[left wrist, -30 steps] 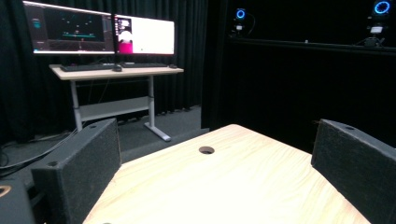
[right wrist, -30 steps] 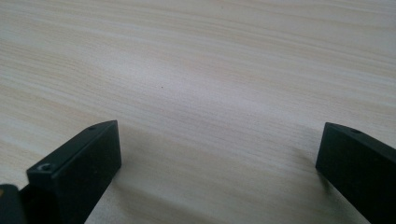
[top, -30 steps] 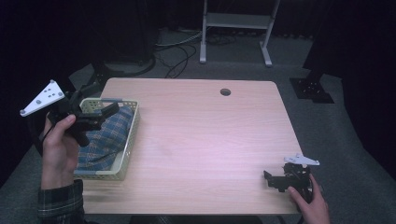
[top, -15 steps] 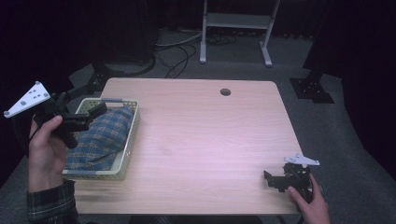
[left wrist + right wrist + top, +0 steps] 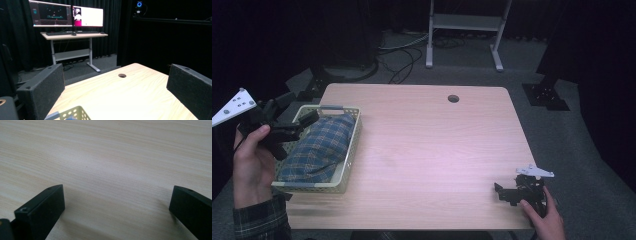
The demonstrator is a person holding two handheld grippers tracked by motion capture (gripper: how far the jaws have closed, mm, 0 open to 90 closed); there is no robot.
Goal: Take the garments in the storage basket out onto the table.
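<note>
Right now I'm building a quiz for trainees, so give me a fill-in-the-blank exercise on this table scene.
1. The plaid cloth lies inside the ____.
2. The left gripper hovers at the table's left edge with its jaws ____.
3. The right gripper rests low near the table's front ____ corner.
4. The round hole lies near the table's ____ edge.

Missing words: basket; open; right; far
</note>
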